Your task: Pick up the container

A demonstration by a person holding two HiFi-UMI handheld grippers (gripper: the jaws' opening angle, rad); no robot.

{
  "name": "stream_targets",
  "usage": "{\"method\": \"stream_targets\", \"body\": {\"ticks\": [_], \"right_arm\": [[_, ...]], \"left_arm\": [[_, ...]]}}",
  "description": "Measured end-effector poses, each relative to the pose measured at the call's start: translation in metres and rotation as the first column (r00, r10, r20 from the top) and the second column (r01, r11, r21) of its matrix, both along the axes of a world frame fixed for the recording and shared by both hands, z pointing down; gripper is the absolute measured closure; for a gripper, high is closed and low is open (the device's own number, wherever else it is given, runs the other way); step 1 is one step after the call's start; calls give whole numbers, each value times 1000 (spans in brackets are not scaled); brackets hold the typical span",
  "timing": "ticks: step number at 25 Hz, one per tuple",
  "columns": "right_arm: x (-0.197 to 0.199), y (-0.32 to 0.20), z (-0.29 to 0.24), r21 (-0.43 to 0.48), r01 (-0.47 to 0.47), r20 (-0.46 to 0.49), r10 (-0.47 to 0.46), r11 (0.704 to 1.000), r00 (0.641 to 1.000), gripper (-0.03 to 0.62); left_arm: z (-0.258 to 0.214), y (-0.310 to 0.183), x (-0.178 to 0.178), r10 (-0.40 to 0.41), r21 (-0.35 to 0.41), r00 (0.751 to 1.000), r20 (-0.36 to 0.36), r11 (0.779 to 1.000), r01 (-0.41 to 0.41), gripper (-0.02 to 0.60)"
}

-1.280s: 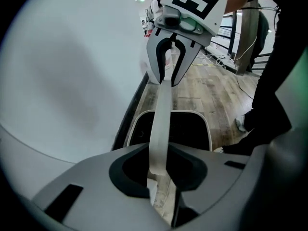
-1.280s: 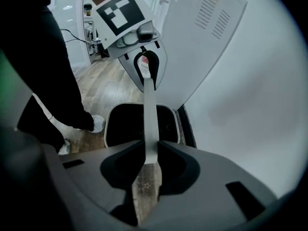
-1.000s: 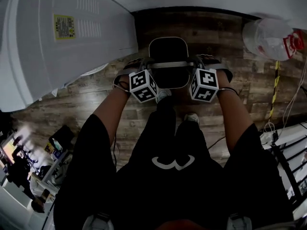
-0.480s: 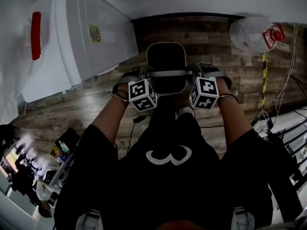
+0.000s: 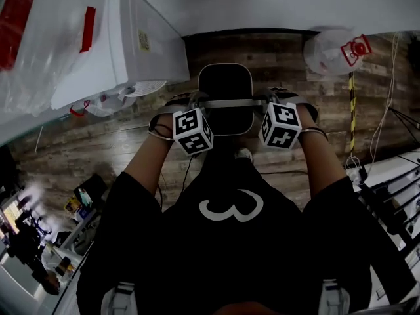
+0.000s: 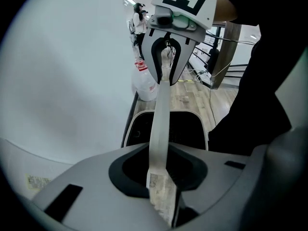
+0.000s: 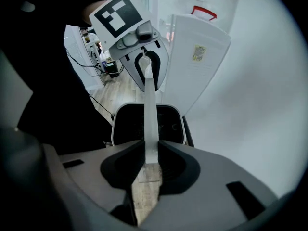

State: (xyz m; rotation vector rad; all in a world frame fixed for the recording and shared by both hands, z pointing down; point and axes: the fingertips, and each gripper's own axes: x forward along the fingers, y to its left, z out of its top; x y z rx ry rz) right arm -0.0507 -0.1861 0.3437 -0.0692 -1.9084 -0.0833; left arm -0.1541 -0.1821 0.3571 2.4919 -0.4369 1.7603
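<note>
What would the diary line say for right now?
step: pick up container | left gripper: shut on handle | right gripper: shut on handle | container: hangs from handle over wooden floor

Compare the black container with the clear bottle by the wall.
The container is black with a pale rim; the bottle is clear with a red label. The container hangs by its handle, clamped by the left gripper and right gripper; the bottle sits untouched on the floor.

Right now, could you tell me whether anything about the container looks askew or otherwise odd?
Nothing stands out: the container hangs level by its handle, the left gripper and right gripper each clamped on one end; no spill shows.
</note>
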Motion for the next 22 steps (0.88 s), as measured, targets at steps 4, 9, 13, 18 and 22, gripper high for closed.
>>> {"method": "stream_targets", "body": {"ticks": [4, 9, 13, 18, 22], "right_arm": [[8, 25, -36, 1, 34, 4, -34, 999, 999, 503], [27, 51, -78, -21, 48, 29, -48, 999, 998, 503], [38, 71, -118, -29, 66, 58, -64, 997, 996, 503], [43, 87, -166, -19, 96, 79, -95, 995, 992, 503], [54, 101, -199, -19, 103, 96, -101, 994, 990, 503]], "left_arm": [[-34, 26, 7, -5, -18, 1000, 26, 1000, 6, 502], [-76, 53, 27, -10, -19, 999, 41, 1000, 11, 503], [-114, 75, 37, -25, -13, 999, 31, 1000, 25, 503], [-162, 93, 42, -43, 5, 998, 34, 999, 43, 503], [-195, 105, 52, -47, 25, 998, 33, 999, 46, 503]]}}
